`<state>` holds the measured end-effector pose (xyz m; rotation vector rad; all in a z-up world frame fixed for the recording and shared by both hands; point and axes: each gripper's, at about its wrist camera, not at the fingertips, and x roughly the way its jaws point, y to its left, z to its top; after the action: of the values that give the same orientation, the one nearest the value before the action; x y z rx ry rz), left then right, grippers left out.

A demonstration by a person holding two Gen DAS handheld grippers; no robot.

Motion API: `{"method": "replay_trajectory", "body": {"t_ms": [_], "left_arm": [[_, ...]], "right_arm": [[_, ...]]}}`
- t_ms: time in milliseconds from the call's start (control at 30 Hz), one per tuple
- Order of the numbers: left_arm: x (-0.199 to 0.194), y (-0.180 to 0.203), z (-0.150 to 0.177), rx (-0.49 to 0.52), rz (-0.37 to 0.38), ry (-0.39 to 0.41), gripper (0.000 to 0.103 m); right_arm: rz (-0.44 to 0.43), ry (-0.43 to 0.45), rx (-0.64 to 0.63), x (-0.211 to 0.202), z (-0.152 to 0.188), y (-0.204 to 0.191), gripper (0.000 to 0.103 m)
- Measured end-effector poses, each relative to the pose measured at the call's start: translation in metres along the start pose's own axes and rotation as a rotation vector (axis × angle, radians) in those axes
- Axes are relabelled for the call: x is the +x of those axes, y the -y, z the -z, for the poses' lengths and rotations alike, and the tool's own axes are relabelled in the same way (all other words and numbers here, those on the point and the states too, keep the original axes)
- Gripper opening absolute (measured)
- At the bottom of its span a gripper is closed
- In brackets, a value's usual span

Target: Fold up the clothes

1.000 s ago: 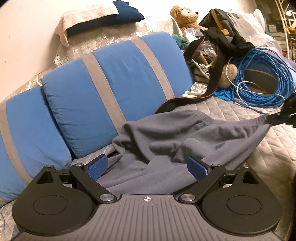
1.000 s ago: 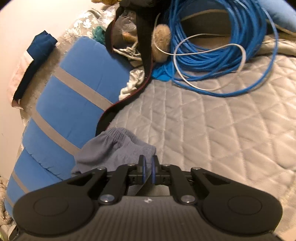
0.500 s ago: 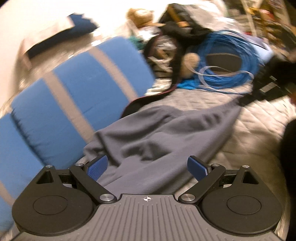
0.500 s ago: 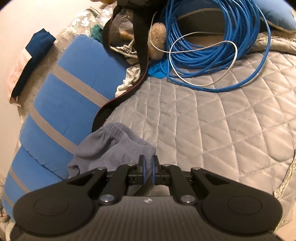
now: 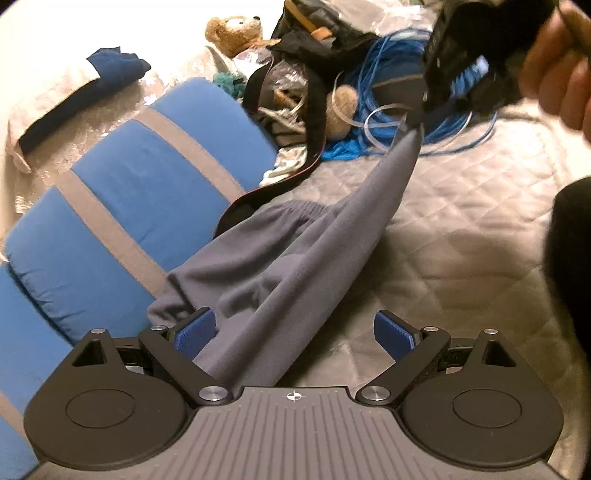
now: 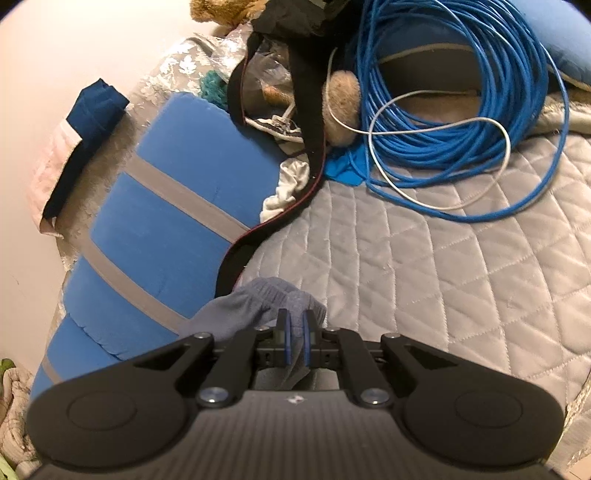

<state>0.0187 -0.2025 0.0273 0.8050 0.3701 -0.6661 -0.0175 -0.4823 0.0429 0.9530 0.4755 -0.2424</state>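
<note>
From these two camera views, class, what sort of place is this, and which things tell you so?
Probably a bedroom at home, on a bed or daybed: a quilted bedspread, blue cushions against the wall, a teddy bear, and grey trousers stretched out for folding.

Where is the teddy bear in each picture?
Left wrist view: the teddy bear sits at the top, left of middle, behind the blue striped cushion.
Right wrist view: only a brown furry bit shows at the top edge.
Shared landmark: the blue cable coil.
</note>
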Motion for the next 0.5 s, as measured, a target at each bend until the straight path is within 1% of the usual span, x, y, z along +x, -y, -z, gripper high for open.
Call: {"method": "replay_trajectory", "body": {"t_ms": [67,167,233,333,400,433,467,500], "left_arm": [[0.002,0.004,0.001,0.024,-0.025,-0.013,0.094],[0.003,0.002,0.001,0.027,-0.024,-0.015,0.094],[0.001,-0.001,-0.001,0.023,-0.005,-0.005,0.094],[-0.006,-0.007,-0.004,0.013,0.043,0.01,0.094],[-0.012,-0.01,-0.005,0.005,0.06,0.024,0.094],[-0.014,-0.012,-0.006,0.0,0.063,0.032,0.094],[-0.016,-0.013,-0.006,-0.005,0.068,0.035,0.094],[-0.016,-0.014,-0.007,-0.009,0.068,0.035,0.094]], "right_arm": [[0.004,-0.003,-0.015,-0.001,-0.002,-0.004,0.007],[0.03,-0.03,-0.013,-0.001,-0.003,-0.003,0.007],[0.052,-0.069,0.005,0.0,-0.002,0.003,0.007],[0.087,-0.117,0.02,0.0,0.001,0.013,0.007],[0.114,-0.153,0.002,0.003,0.006,0.019,0.008],[0.134,-0.173,-0.02,0.006,0.007,0.02,0.014],[0.163,-0.183,-0.044,0.007,0.008,0.02,0.012],[0.191,-0.188,-0.067,0.01,0.008,0.02,0.032]]}}
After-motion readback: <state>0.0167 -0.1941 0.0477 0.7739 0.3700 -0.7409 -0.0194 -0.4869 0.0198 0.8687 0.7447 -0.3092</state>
